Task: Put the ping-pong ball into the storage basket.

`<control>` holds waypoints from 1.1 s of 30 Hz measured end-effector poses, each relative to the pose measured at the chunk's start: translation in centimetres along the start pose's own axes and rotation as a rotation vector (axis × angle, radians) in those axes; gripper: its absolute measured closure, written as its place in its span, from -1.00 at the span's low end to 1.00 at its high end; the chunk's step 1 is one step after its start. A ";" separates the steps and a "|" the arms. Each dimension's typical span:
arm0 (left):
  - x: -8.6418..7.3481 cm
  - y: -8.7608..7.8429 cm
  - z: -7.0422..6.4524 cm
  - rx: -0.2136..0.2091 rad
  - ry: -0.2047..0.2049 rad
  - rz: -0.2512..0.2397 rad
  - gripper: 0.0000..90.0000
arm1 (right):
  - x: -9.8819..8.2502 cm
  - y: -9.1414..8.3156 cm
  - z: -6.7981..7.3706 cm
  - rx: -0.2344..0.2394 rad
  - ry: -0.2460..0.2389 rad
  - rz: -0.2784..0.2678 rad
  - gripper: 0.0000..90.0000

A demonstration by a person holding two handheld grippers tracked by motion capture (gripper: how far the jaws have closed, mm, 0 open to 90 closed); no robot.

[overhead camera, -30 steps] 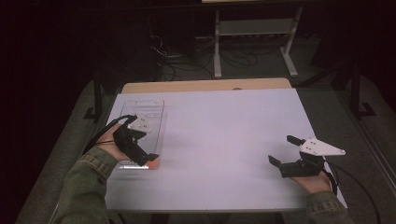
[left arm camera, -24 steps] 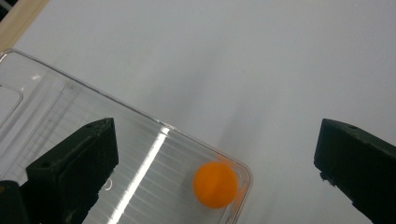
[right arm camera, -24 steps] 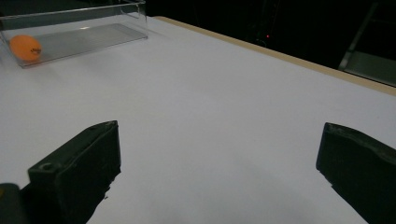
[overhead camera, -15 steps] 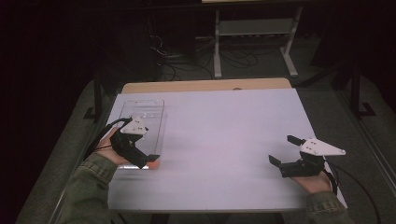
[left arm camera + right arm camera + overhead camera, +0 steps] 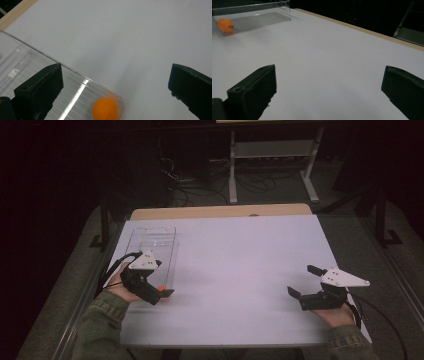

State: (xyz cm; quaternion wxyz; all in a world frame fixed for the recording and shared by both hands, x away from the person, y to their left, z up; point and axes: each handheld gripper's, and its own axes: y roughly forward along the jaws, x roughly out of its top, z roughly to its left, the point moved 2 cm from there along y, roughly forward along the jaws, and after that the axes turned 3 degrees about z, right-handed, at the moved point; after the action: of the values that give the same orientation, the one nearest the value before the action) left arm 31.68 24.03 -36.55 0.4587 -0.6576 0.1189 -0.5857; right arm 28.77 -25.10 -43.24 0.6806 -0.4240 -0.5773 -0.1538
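- Left gripper [image 5: 162, 292], jaws apart, hovers over the near corner of the clear plastic box [image 5: 150, 240].
- Orange ball [image 5: 105, 109] lies inside that corner.
- Right gripper [image 5: 302, 282], jaws apart, sits well away.

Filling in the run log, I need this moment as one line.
left gripper: open, over near corner of clear box | orange ball: inside box | right gripper: open, idle over table

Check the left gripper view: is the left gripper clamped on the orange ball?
No. The left gripper has its jaws wide apart, and the orange ball sits free in a corner of the clear box.
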 end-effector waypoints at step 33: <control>-1.4 -0.2 -0.9 0.012 -0.060 -0.193 -1.00 | 0.0 -0.2 0.0 0.000 -0.002 -0.007 -1.00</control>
State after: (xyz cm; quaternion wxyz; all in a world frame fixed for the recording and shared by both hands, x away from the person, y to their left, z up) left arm 30.46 24.69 -37.44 0.4072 -0.6805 0.0376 -0.6081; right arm 28.65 -25.20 -43.13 0.6794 -0.4220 -0.5796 -0.1558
